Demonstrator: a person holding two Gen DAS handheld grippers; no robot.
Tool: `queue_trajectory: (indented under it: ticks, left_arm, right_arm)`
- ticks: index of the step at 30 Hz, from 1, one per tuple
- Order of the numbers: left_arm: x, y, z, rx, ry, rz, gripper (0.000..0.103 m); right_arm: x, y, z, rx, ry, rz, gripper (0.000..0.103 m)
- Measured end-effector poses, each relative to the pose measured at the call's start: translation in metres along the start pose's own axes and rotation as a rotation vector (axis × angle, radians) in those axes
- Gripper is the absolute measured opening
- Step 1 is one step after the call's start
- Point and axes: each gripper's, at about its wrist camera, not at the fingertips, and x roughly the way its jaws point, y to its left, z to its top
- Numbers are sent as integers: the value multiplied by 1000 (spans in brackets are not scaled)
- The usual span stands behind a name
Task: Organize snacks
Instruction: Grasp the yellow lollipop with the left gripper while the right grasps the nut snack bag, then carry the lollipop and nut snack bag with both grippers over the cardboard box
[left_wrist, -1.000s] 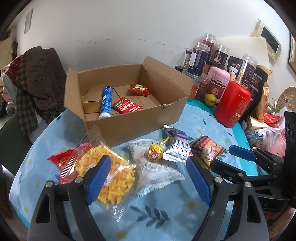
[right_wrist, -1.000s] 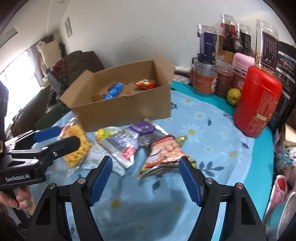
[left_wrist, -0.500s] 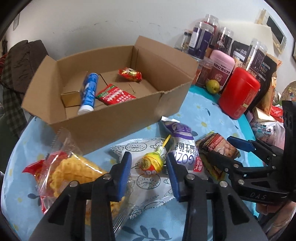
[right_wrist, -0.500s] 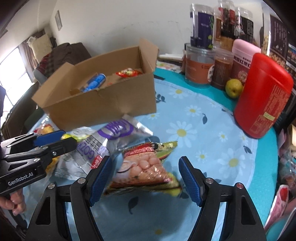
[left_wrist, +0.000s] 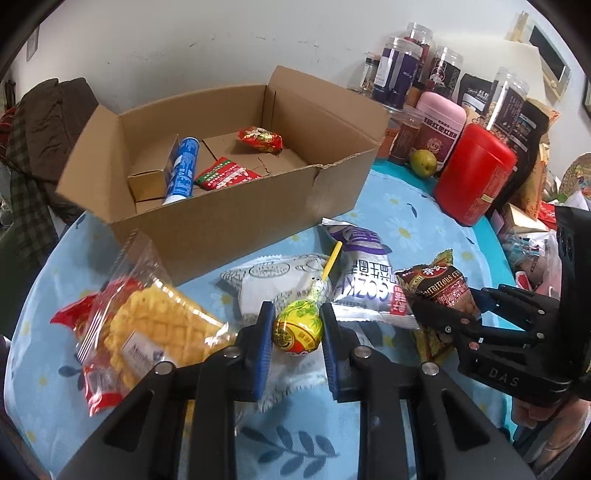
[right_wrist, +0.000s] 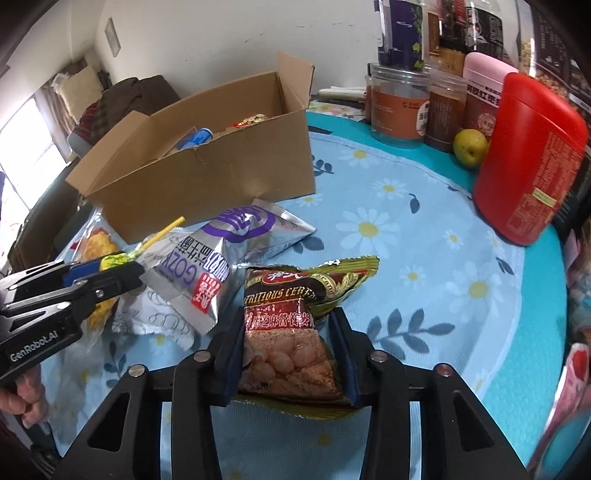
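Snacks lie on the surface (right_wrist: 424, 229) in front of the cardboard box (left_wrist: 236, 221). Left gripper (left_wrist: 297, 328) pinches the lollipop (left_wrist: 297, 330) there; right gripper (right_wrist: 286, 350), jaws closing, squeezes the cereal packet (right_wrist: 291, 343) beside it.

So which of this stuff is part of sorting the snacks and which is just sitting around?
Part of the job: lollipop, cereal packet, purple packet, white packet, waffle bag, cardboard box.

Lying about: red canister, pink canister, pear, jars, jacket.
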Motion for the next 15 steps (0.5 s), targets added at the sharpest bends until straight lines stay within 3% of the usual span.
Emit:
queue_trajectory:
  ticks: [2,15]
  left_arm:
    - [-8,0,-5,-5,-2,-6,24]
    - [-45,-5,-56,-21,20,-14,24]
  right_arm:
    - [-5,1,-4,3,-1,8,35]
    - [-41,24,-49,-15,11,53,34]
